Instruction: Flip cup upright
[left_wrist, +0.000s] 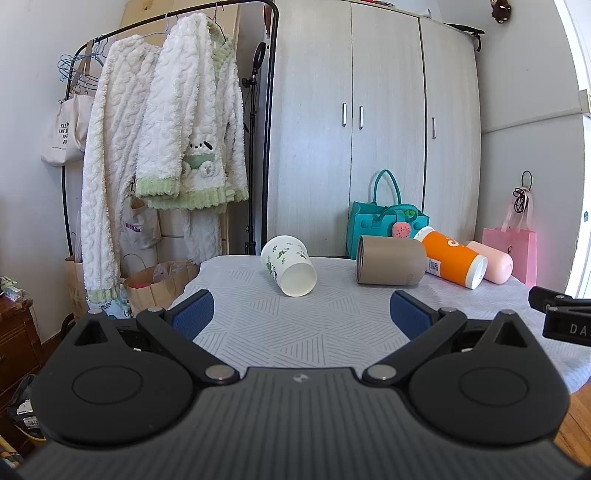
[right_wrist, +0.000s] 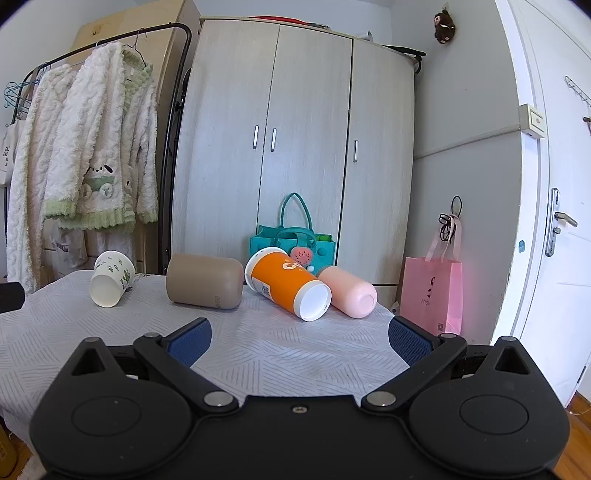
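- Both tools, left tool (left_wrist: 301, 312) and right tool (right_wrist: 300, 339), hang with fingers wide apart, holding nothing, ready to grab.
- Four cups lie tipped over on the tabletop (left_wrist: 295, 332); the white cup (left_wrist: 289, 265) is closest.

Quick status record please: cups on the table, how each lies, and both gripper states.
cups: four, all on their sides
white cactus-print cup: farthest left, open mouth toward camera
tan cup: beside it, apart
orange cup: touching pink cup
surface: patterned tablecloth
left gripper: open, empty, short of the cups
right gripper: open, empty
upright so far: none
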